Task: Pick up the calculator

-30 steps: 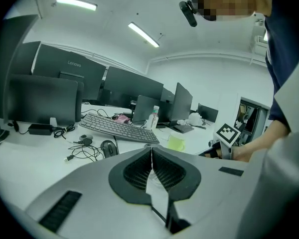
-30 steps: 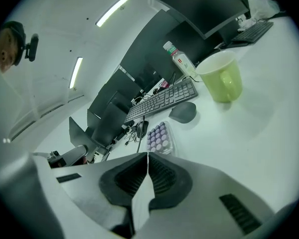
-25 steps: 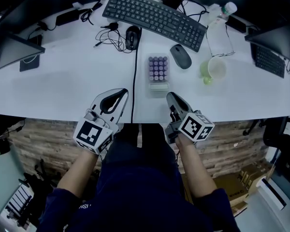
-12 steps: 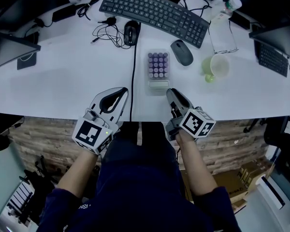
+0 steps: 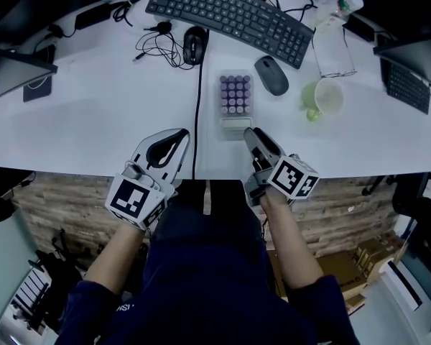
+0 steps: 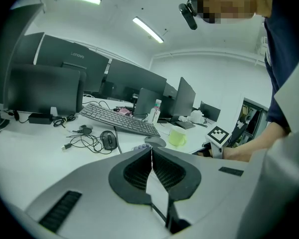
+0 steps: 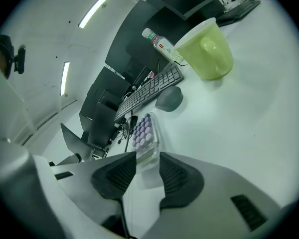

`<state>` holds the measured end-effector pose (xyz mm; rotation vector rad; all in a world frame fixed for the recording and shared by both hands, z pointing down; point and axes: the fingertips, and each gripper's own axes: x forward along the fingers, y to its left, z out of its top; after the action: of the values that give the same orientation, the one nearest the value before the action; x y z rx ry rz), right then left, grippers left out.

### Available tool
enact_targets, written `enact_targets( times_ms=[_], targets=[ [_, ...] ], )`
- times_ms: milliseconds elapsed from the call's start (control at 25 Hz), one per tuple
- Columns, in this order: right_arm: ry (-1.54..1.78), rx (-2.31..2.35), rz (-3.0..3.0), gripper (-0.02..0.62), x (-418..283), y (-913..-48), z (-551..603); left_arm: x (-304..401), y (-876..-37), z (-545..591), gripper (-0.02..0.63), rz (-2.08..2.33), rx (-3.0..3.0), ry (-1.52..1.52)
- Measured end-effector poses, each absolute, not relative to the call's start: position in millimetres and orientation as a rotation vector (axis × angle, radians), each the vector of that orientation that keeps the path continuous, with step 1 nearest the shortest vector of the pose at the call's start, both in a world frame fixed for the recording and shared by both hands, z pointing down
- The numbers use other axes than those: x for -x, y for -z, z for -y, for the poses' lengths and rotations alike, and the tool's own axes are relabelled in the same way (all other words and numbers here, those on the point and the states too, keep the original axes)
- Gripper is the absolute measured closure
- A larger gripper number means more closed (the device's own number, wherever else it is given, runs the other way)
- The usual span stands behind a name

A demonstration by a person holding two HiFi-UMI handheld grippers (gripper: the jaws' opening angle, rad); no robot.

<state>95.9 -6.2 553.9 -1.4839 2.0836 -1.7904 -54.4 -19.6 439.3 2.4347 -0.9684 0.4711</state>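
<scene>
At the near edge of the white table (image 5: 93,121), the left tool (image 5: 181,135) rests with its jaws closed tip to tip and nothing between them. Just right of it a black cable (image 5: 199,121) runs away across the table. The right tool (image 7: 148,156) points at the calculator (image 5: 235,103); its jaws have just been opening and stand apart, with the calculator's clear near end reaching into the gap at their tips, the pads not pressing on it. The calculator lies flat in the middle of the table, its rows of purple keys facing up, beside the cable. Beyond it to the right sits a grey mouse (image 5: 271,75), and further right a green mug (image 5: 325,98). A black mouse (image 5: 195,45) lies by a tangle of wires, and a black keyboard (image 5: 230,16) stretches behind. A clear bottle (image 5: 334,16) lies at the far right.
</scene>
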Motion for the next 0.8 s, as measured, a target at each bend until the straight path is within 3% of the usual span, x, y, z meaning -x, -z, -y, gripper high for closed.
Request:
enact_targets(
  times_ms=[800],
  targets=[
    [1.979,1.492,-1.863,0.457,-91.6,-576.4,15.8,71.7,-442.7,26.8,0.574,1.008,-2.401,-0.465]
  ],
)
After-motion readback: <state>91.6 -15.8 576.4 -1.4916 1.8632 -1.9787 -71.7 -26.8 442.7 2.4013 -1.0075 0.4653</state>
